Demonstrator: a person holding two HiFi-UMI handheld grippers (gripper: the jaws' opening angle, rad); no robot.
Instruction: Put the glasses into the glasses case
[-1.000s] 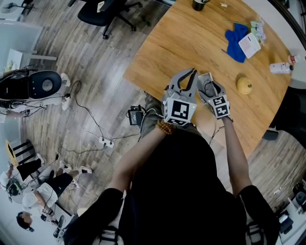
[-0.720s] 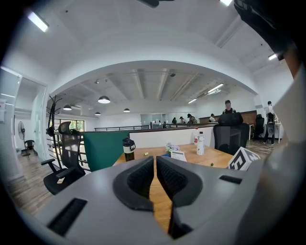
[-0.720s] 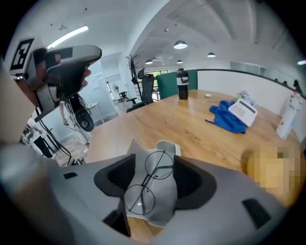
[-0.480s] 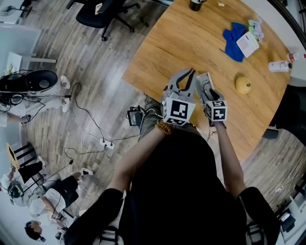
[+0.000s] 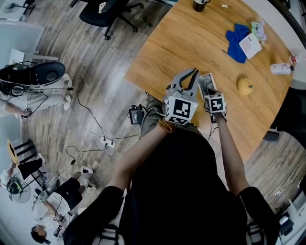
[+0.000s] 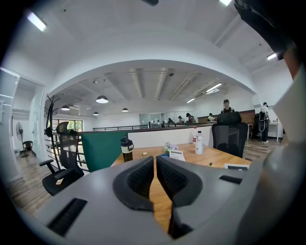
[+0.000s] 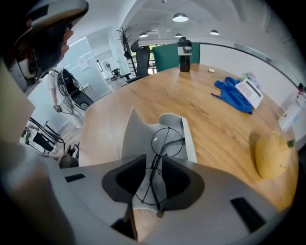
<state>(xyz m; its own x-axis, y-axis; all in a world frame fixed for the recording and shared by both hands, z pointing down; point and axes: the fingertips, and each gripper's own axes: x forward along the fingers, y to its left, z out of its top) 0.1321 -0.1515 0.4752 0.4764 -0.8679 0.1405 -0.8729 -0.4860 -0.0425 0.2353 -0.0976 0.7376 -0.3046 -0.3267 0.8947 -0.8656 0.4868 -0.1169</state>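
Glasses [image 7: 160, 153] sit over the open glasses case [image 7: 138, 131], not yet tucked in, the right gripper [image 7: 154, 174] with just-closing jaws pinching their bridge; the left gripper [image 6: 156, 167] beside the case, jaws narrowed, empty.

An open-plan office is indicated by a swivel chair [image 5: 103, 12], a large wooden table [image 5: 191, 43], a green partition [image 6: 100, 148], pendant lamps [image 6: 101, 99] under a vaulted ceiling, and people [image 6: 226, 107] seen at distant desks.
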